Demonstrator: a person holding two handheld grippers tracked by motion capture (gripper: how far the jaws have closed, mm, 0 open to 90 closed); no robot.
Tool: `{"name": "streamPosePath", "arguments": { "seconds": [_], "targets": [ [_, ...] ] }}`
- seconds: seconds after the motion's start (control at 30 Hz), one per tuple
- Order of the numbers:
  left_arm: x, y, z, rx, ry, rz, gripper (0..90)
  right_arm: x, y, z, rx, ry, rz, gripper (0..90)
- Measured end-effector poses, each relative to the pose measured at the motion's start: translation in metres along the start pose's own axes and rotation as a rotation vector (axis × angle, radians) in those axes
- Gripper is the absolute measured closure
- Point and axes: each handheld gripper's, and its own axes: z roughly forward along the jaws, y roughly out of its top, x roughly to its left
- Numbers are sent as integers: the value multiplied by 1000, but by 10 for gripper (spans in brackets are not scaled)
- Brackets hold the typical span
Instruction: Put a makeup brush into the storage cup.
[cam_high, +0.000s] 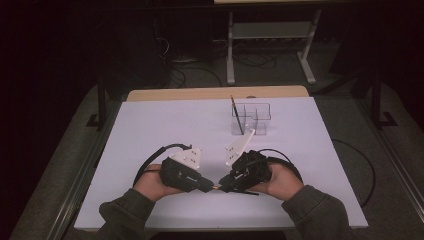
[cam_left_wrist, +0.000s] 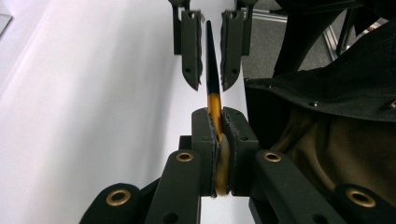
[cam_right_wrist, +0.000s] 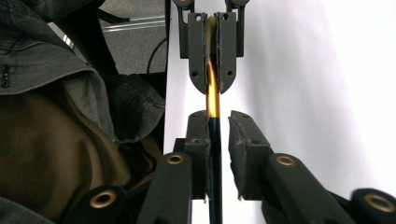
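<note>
White counter (cam_high: 150, 130) under a single overhead light, room beyond it dark, grey floor and a metal stand at the far side.

Item in hand: a paintbrush (cam_high: 216, 186), held off the counter at the near middle, bridging the two grippers. Long axis runs level, left to right, end to end between the two gripper noses. In the left gripper view the paintbrush (cam_left_wrist: 214, 105) shows a pale bristle tuft, then a gold-orange ferrule, then a dark handle tapering to a point. The tuft and ferrule sit inside the left gripper (cam_left_wrist: 220, 154), pads pressed on both sides: clenched on the brush head. The tapered handle reaches away into the right gripper (cam_left_wrist: 212, 51).

Right gripper view: the handle of the paintbrush (cam_right_wrist: 213, 100) runs up between the pads of the right gripper (cam_right_wrist: 217, 154). It lies against one pad, with a visible gap to the other. Judged released, no longer pinching. Left gripper (cam_right_wrist: 211, 46) opposite, clamped on the ferrule end.

Judgement: hand-over from right to left, brush now carried by the left alone. Right gripper must back off straight along the handle axis, toward the right, to clear.

Clear divided holder (cam_high: 251, 120) far of the right gripper, one brush (cam_high: 237, 116) standing in it.
</note>
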Motion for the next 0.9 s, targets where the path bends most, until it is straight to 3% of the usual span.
{"name": "streamPosePath", "arguments": {
  "seconds": [0.23, 0.47, 0.77, 0.9],
  "targets": [
    [1, 3, 2, 21, 2, 5, 838, 0, 2, 4, 48, 5, -27, 744],
    [0, 6, 4, 35, 0, 15, 838, 0, 4, 12, 76, 7, -25, 763],
    [1, 6, 5, 41, -8, 14, 836, -2, 3, 19, 80, 27, -25, 824],
    [2, 5, 4, 26, 4, -2, 779, -4, 0, 19, 64, 37, -16, 827]
  ]
}}
